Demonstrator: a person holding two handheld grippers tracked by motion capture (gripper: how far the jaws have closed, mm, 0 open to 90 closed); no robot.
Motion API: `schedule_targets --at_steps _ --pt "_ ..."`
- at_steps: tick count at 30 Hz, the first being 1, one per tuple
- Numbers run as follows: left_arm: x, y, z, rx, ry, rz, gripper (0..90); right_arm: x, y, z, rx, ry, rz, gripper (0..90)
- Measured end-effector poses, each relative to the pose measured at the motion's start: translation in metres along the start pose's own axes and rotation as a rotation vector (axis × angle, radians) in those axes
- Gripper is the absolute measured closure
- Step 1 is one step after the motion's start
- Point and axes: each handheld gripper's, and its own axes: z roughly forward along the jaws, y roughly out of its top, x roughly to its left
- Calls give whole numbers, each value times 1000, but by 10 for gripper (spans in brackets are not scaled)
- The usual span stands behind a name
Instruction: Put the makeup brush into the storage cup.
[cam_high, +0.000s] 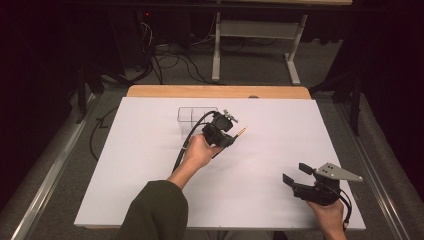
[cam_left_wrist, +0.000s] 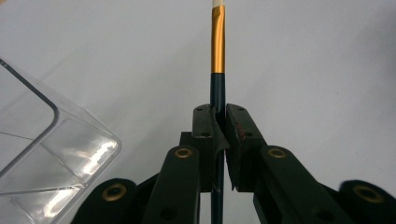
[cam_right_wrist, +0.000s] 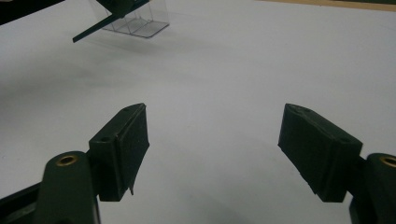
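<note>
The left gripper (cam_high: 231, 131) is held above the far-centre area of the white table surface (cam_high: 150, 165), just right of a clear plastic container (cam_high: 192, 120). Its jaws are clamped narrow on a slender pencil (cam_left_wrist: 217, 70). The left gripper view shows detail not resolved from above: a dark shaft pinched between the two pads, a gold ferrule beyond the jaws, and a pale tip at the top edge. It also shows a rounded corner of the clear plastic container (cam_left_wrist: 56, 154) at lower left, with an inner partition. In the high view, the pencil (cam_high: 242, 132) appears as a short orange-tinted stub projecting to the right of the gripper. The right gripper (cam_high: 300, 172) is held at the near-right of the table, well apart from the left gripper. The right gripper (cam_right_wrist: 212, 149) view shows its jaws spread wide with nothing between them; bare white surface lies beyond. At the far left of that view, the container (cam_right_wrist: 140, 23) and the pencil's dark end (cam_right_wrist: 93, 29) are visible.
</note>
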Motion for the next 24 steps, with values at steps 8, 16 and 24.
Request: schedule_targets --at_steps 8,16,24 --pt "3 0 -11 -46 14 3 826 0 0 0 -3 -1 2 260" --pt "8 -1 -22 -100 16 -14 826 0 0 0 0 -2 6 260" --pt "13 -2 -29 -138 42 -30 826 0 0 1 9 3 3 260"
